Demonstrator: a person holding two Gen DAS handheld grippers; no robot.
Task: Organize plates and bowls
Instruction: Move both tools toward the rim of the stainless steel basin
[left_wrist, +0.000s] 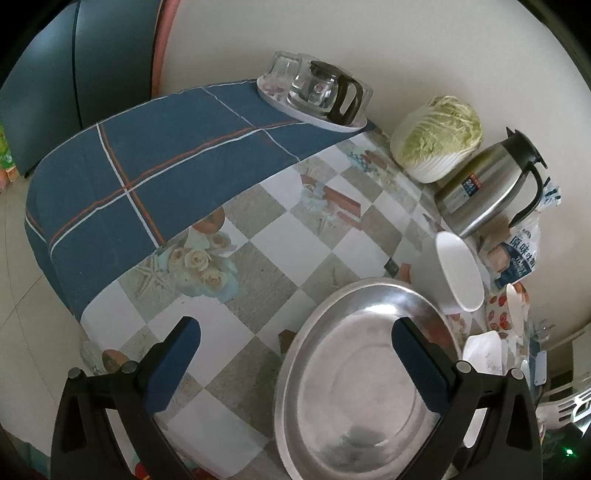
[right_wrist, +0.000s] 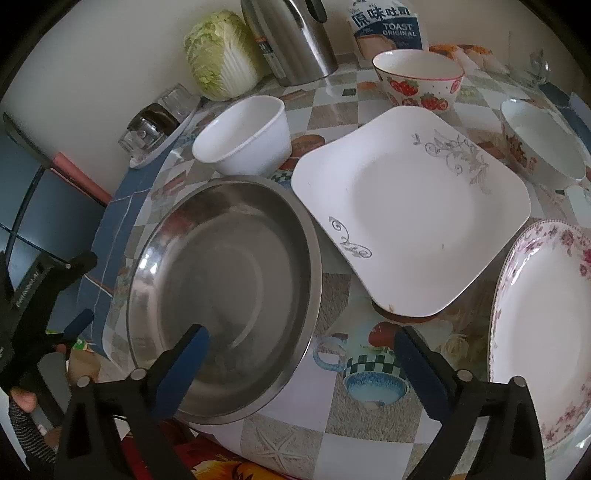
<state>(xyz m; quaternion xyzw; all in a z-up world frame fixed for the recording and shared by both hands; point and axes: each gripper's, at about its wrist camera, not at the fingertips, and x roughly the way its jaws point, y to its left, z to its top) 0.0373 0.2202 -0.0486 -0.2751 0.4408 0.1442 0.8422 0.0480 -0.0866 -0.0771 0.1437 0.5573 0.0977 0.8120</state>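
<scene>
A wide steel plate (right_wrist: 221, 280) lies at the table's near left edge. My right gripper (right_wrist: 302, 332) hangs open over its near right rim, its left finger above the steel. My left gripper (left_wrist: 295, 325) is open too, its right finger over the steel plate (left_wrist: 362, 376) and its left over the tablecloth; it also shows as the left gripper (right_wrist: 83, 291) beside the plate's left rim. Behind the plate stands a white bowl (right_wrist: 243, 136). To the right lie a square white plate (right_wrist: 406, 206) with grey scrolls, a strawberry bowl (right_wrist: 417, 77), a floral bowl (right_wrist: 543, 147) and a pink-flowered round plate (right_wrist: 546, 332).
A cabbage (right_wrist: 221, 55), a steel thermos jug (right_wrist: 295, 40) and a toast bag (right_wrist: 388, 29) line the wall. A tray with a glass pot (left_wrist: 317, 92) sits on the blue cloth (left_wrist: 147, 177) at the far corner. A person's hand (right_wrist: 22, 398) holds the left gripper.
</scene>
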